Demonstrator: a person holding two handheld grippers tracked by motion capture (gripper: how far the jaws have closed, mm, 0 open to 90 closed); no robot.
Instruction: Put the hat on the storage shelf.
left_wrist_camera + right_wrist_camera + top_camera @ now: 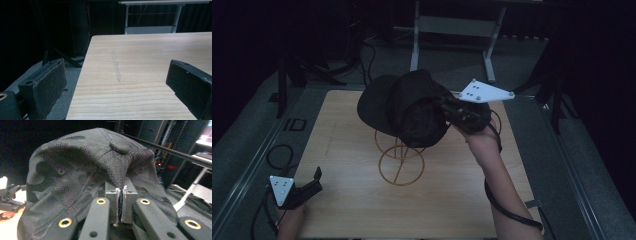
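crumpled black mesh cap (82, 170)

a light wooden table (342, 165) with a pale grain fills the middle of the high view, set in a grey metal frame over grey floor. a wire hat stand (401, 167) of thin golden rod stands on it just right of centre, its round base ring flat on the wood. a faint pale scuff mark (116, 67) runs along the board in the left gripper view.

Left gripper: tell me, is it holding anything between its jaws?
No. In the left gripper view the left gripper has its jaws wide apart, with bare wooden table between them.
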